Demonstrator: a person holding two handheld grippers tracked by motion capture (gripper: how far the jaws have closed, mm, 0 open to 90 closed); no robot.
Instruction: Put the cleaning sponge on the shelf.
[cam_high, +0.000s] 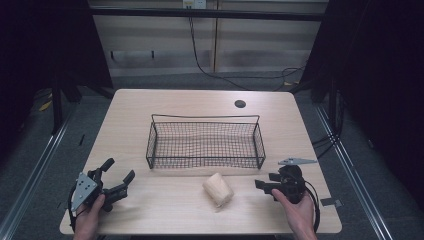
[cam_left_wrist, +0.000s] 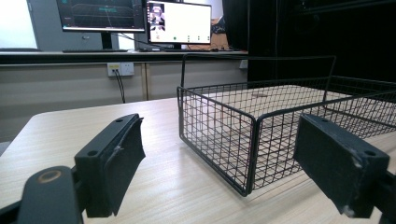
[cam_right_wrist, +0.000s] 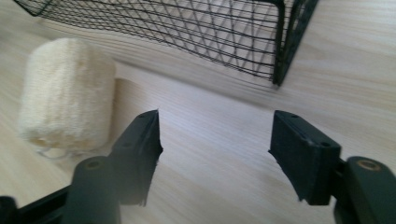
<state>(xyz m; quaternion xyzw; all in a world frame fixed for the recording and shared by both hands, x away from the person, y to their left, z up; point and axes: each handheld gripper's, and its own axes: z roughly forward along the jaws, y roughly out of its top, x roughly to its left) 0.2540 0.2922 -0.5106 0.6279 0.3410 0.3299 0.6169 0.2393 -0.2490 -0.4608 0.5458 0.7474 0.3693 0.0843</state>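
The worktop (cam_high: 175, 107) carries a wire basket (cam_high: 205, 142) at its middle. Just in front of the basket, apart from it, lies a pale loofah roll (cam_high: 218, 190) on its side. The left hand-held gripper (cam_high: 119, 176) rests at the near left corner, jaws wide apart and empty. The right hand-held gripper (cam_high: 260, 186) points at the roll from the right, jaws parted, gripping nothing.

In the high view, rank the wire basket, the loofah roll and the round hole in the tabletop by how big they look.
1. Wire basket, by far the widest.
2. Loofah roll, lying in front of the basket.
3. Round hole, smallest; it lies farther from the camera, but the gap is too clear to change the order.
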